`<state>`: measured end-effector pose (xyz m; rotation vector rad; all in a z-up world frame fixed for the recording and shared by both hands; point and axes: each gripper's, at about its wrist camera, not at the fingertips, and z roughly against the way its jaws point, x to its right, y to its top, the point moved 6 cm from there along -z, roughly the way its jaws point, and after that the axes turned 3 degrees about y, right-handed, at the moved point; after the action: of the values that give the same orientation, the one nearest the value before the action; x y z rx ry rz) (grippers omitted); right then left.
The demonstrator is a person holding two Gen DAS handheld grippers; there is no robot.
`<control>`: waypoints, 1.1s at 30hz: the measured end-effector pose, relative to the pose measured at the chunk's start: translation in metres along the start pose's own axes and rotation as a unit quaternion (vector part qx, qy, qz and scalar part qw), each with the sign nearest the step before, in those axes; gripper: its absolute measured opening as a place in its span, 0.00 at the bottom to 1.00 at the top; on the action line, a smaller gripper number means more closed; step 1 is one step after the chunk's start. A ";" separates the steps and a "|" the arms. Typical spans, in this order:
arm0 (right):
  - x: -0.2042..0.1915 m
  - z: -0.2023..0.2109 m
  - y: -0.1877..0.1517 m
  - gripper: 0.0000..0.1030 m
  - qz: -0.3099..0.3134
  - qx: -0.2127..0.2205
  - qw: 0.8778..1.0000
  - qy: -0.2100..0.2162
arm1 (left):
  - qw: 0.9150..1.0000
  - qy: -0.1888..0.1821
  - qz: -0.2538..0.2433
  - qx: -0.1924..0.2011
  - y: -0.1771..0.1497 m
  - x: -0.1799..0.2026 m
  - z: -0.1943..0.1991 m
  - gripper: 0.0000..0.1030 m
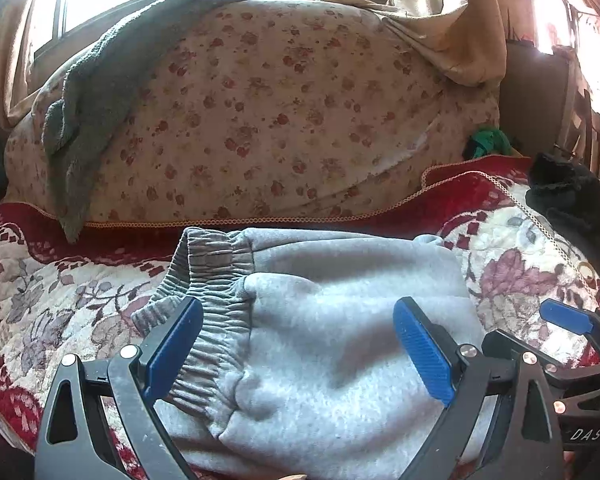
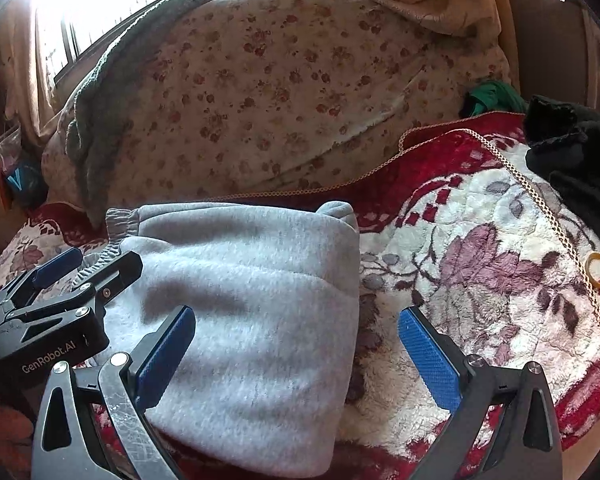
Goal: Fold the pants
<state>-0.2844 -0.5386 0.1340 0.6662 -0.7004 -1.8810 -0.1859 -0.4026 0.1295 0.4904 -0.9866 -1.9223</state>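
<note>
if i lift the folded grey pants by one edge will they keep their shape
Probably not: the folded grey fleece pants look soft and thick, so they would likely droop and unfold. The plush red floral blanket may drag at them when pushed.

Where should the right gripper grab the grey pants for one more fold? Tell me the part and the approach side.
Probably the folded right edge of the grey pants, approached from the right over the blanket. That edge is thick and raised, and the open right gripper already straddles it.

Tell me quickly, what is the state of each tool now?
Left tool: open, holding nothing, over the folded grey pants.
Right tool: open, holding nothing.
</note>
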 end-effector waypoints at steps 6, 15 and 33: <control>0.002 -0.005 0.000 1.00 0.001 -0.010 1.000 0.009 | 1.000 0.010 0.003 -0.006 -0.001 0.005 -0.002 0.93; -0.002 -0.009 0.001 1.00 0.018 -0.021 0.999 0.023 | 0.999 0.031 0.027 -0.010 -0.004 0.002 -0.003 0.93; -0.007 -0.011 0.004 1.00 0.018 -0.022 0.999 0.036 | 0.999 0.042 0.015 -0.009 -0.002 0.001 0.000 0.93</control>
<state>-0.2716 -0.5350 0.1302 0.6845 -0.6186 -1.8254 -0.1873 -0.4027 0.1283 0.5388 -0.9165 -1.8674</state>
